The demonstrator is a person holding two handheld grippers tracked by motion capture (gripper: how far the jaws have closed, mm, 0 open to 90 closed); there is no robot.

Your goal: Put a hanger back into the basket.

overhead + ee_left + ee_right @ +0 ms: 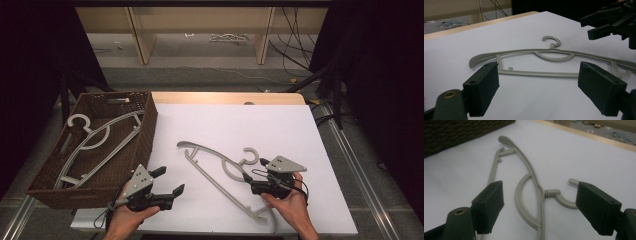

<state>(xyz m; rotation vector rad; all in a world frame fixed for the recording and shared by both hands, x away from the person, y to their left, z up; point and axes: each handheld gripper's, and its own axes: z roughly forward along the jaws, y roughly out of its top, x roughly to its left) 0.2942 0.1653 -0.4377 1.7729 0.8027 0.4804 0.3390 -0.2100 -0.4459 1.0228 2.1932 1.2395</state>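
A basket [146,131] with a second hanger [95,140] is seen at the worktop's left edge. The left gripper [167,181] is held wide open and empty near the front edge. The hanger [220,175] lies flat toward the front right, framed by the right gripper [253,169], also agape and empty.

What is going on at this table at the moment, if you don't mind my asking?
A person holds a gripper in each hand over a white table. A grey hanger lies flat on it, untouched. The right gripper is open around its neck; the left gripper is open and apart. Another hanger lies in the wicker basket.
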